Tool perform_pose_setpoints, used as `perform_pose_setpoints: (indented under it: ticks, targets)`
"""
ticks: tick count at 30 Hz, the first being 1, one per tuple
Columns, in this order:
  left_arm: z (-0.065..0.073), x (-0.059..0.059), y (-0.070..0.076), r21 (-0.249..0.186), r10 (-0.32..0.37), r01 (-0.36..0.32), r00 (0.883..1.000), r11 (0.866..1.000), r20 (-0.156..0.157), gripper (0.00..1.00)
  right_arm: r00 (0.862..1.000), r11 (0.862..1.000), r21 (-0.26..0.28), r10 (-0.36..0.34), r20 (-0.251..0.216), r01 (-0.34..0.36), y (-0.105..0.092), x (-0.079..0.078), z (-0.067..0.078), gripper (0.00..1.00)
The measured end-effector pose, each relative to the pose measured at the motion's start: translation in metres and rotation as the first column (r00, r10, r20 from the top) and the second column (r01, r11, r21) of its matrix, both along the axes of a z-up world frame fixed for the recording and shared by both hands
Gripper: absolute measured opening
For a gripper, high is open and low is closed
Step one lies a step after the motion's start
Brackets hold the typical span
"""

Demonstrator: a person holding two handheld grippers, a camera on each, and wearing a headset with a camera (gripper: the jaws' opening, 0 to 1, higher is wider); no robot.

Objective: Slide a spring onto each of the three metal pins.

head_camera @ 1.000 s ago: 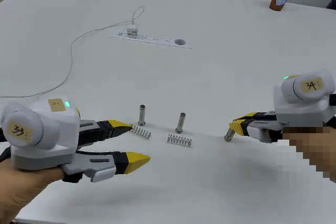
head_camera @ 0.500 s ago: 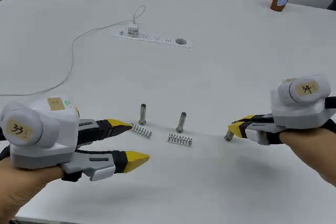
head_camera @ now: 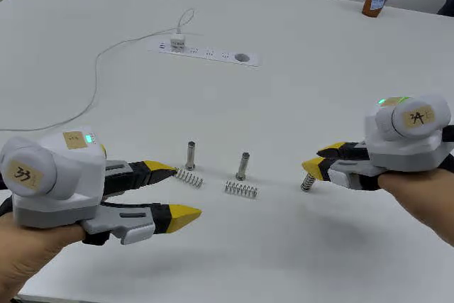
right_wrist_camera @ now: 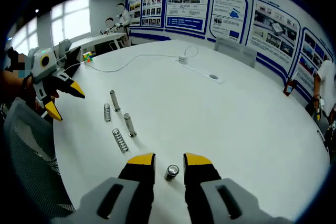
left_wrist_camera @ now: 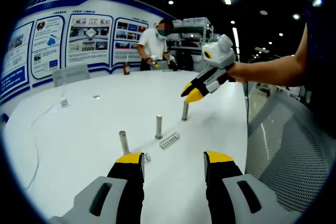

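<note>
Right hand-held gripper (head_camera: pixel 313 160) newly ajar around upright pin (head_camera: pixel 307 182); left hand-held gripper (head_camera: pixel 186 191) agape, empty.

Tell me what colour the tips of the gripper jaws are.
Yellow; clearest on the left gripper, in the left gripper view.

Head camera: above, looks forward and down over white workbench table (head_camera: pixel 298 90); my left gripper (head_camera: pixel 186 189) and right gripper (head_camera: pixel 312 160) near, low in frame. Left gripper camera: low over tabletop, faces along my jaws toward right gripper, well off. Right gripper camera: faces opposite way, very near spring-wrapped upright metal pin (right_wrist_camera: pixel 171 172). All three share two bare upright metal pins (head_camera: pixel 190 155) and two loose coiled wire springs (head_camera: pixel 242 189).
</note>
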State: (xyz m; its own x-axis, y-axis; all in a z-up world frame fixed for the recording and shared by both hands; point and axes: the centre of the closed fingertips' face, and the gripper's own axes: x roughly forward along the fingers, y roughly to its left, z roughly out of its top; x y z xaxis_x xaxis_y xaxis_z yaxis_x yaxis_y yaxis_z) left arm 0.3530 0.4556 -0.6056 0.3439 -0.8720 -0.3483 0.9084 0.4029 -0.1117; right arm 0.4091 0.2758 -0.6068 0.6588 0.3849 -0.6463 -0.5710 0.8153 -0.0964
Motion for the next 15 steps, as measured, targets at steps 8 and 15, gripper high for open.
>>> perform_pose_setpoints:
  ticks: [8, 15]
  targets:
    - [0.003, -0.001, -0.001, -0.001, -0.002, 0.002, 1.000, 1.000, 0.005, 0.46, 0.992, 0.992, 0.008, 0.123, 0.003, -0.123, 0.032, -0.005, 0.005, 0.22]
    - [0.002, -0.002, 0.000, 0.004, -0.002, 0.002, 1.000, 1.000, 0.004, 0.46, 0.979, 0.980, 0.005, 0.199, -0.036, -0.199, 0.053, -0.015, -0.011, 0.22]
